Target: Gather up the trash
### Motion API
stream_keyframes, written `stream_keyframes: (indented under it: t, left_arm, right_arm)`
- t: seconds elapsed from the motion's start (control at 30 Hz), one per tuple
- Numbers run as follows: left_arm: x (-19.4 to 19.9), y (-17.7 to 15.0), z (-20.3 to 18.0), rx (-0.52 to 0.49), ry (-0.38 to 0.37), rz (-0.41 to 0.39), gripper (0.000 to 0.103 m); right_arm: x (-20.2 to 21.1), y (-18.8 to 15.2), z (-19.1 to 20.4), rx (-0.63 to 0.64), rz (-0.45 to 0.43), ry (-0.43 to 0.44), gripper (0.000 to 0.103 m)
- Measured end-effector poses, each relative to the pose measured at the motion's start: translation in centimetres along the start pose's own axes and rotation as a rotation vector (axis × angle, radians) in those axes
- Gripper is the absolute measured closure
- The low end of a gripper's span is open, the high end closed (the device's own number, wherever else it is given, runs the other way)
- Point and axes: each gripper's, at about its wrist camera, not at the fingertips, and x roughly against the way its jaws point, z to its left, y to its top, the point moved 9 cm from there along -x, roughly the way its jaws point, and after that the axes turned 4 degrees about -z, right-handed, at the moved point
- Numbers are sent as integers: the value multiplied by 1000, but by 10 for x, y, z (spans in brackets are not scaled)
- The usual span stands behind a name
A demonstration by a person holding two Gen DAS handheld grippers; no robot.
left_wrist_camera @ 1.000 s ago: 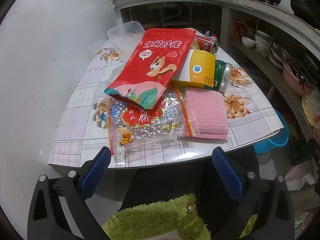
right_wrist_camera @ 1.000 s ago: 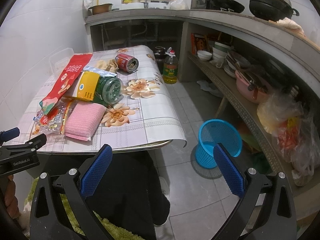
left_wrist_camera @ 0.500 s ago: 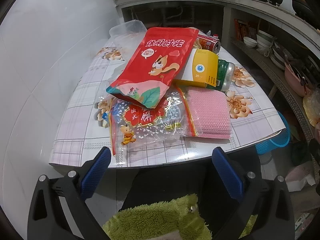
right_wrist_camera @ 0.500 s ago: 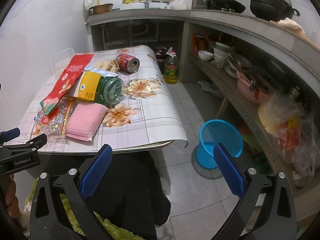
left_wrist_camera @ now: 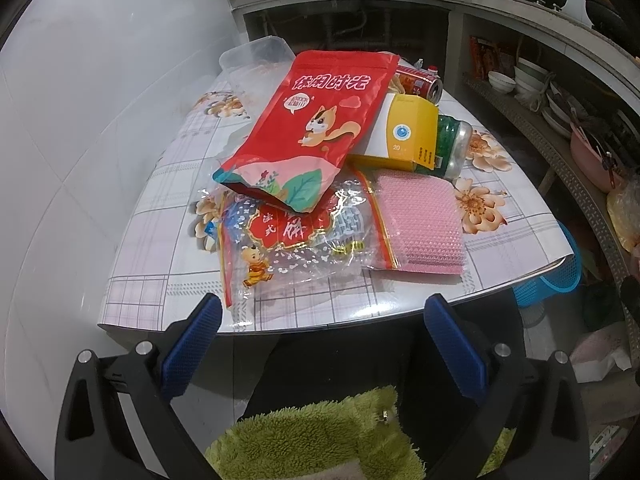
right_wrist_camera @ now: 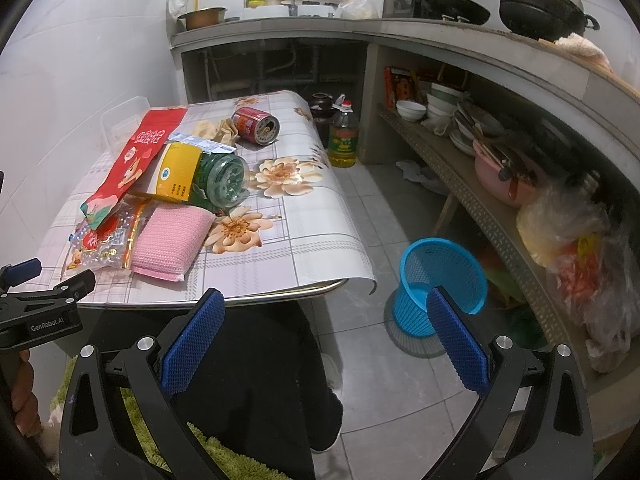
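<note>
Trash lies piled on a small table [left_wrist_camera: 160, 216]: a red squirrel snack bag [left_wrist_camera: 316, 120], a clear printed candy bag [left_wrist_camera: 288, 240], a pink cloth [left_wrist_camera: 420, 220], a yellow box [left_wrist_camera: 408, 132], a green jar [right_wrist_camera: 220, 180] on its side and a red can [right_wrist_camera: 256, 125]. A blue mesh bin [right_wrist_camera: 440, 276] stands on the floor right of the table. My left gripper [left_wrist_camera: 324, 336] is open and empty, just before the table's near edge. My right gripper [right_wrist_camera: 324, 328] is open and empty, off the table's near right corner, with the bin beyond its right finger.
A clear plastic tub [left_wrist_camera: 256, 60] sits at the table's far left by the tiled wall. An oil bottle [right_wrist_camera: 343, 136] stands on the floor beyond the table. Shelves with bowls and a pink basin [right_wrist_camera: 504, 176] run along the right. A green rug [left_wrist_camera: 320, 436] lies below.
The left gripper has moved slightly closer to the table, so the trash pile looks a little nearer. The right gripper has hardly moved. Both stay open.
</note>
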Motion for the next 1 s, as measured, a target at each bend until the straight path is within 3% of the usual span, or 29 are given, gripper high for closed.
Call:
stream_keyframes:
  t: [1.0]
  left_arm:
    - [-9, -2, 7, 5, 4, 31, 4]
  right_arm:
    - [-4, 4, 1, -29, -1, -1, 6]
